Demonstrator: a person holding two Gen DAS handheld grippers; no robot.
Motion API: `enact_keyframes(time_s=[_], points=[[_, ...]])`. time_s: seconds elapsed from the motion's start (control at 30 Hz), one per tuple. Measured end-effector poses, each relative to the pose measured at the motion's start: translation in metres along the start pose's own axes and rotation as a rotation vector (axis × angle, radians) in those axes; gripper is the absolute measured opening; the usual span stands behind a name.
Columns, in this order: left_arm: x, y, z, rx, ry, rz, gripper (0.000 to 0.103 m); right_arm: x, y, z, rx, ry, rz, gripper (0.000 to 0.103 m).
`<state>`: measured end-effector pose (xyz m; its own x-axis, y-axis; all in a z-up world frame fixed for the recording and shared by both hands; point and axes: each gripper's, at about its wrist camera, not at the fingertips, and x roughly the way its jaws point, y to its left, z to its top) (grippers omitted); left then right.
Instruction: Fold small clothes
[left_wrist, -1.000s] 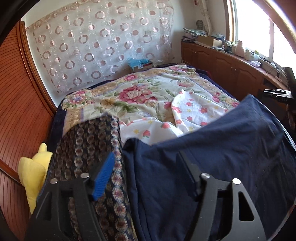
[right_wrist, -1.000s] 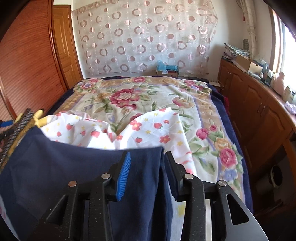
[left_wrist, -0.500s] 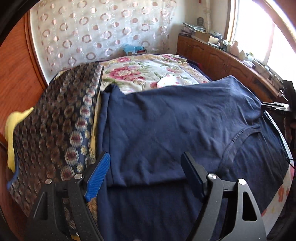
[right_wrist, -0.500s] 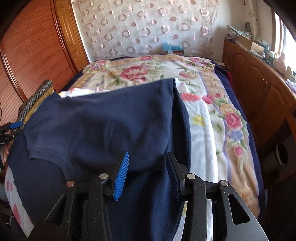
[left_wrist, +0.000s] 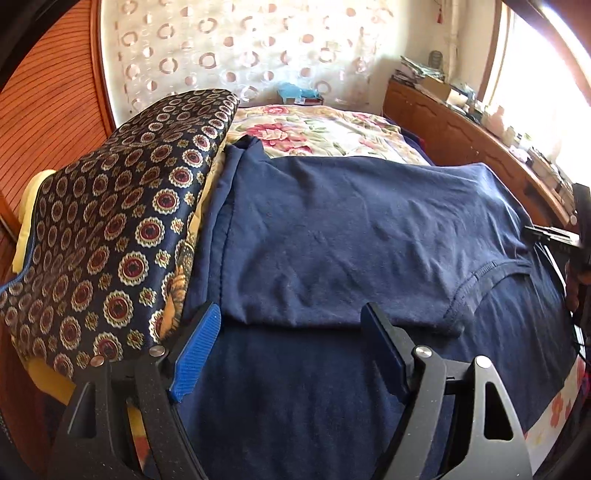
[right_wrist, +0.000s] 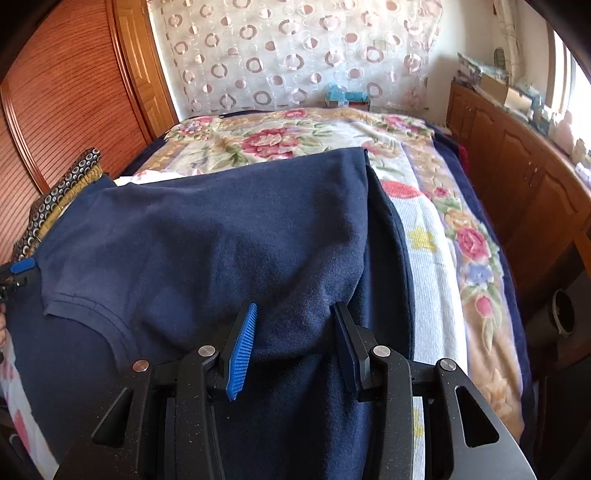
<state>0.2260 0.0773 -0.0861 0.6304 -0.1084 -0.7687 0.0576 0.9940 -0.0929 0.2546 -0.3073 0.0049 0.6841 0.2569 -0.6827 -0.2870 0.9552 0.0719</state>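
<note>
A: How many clothes can you see?

B: One dark blue shirt (left_wrist: 369, 236) on the flowery bed cover (right_wrist: 280, 136). Its top half lies folded over its bottom half. One dotted pillow (left_wrist: 110, 229) sits right beside it.

A: And the grabbers?

B: Two. The left gripper (left_wrist: 291, 347) has its fingers wide apart over the shirt's folded edge. They squeeze nothing.

A: What about the other one?

B: The right gripper (right_wrist: 291, 343) has its fingers closer together. Shirt cloth sits between them, but I cannot tell if they pinch it.
</note>
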Motion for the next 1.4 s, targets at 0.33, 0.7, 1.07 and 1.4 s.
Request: enact_keyframes(time_s=[0.33,0.7,1.07,1.4], points=[[0.005,-0.006,-0.014,-0.077,0.012,-0.021,0.076,-0.002,0.002,-0.003,0.001,-0.017,0.005,0.043],[0.022,0.008,0.000,-0.179,-0.036,0.114,0.076,-0.004,-0.001,-0.002,0.005,-0.019,0.010,0.044],[0.013,0.034,-0.006,-0.250,-0.076,0.079,0.015,-0.011,0.006,-0.007,-0.025,-0.053,0.006,0.016],[-0.009,0.013,-0.007,-0.168,-0.155,0.037,0.005,-0.040,0.018,-0.006,-0.071,-0.149,0.009,0.006]])
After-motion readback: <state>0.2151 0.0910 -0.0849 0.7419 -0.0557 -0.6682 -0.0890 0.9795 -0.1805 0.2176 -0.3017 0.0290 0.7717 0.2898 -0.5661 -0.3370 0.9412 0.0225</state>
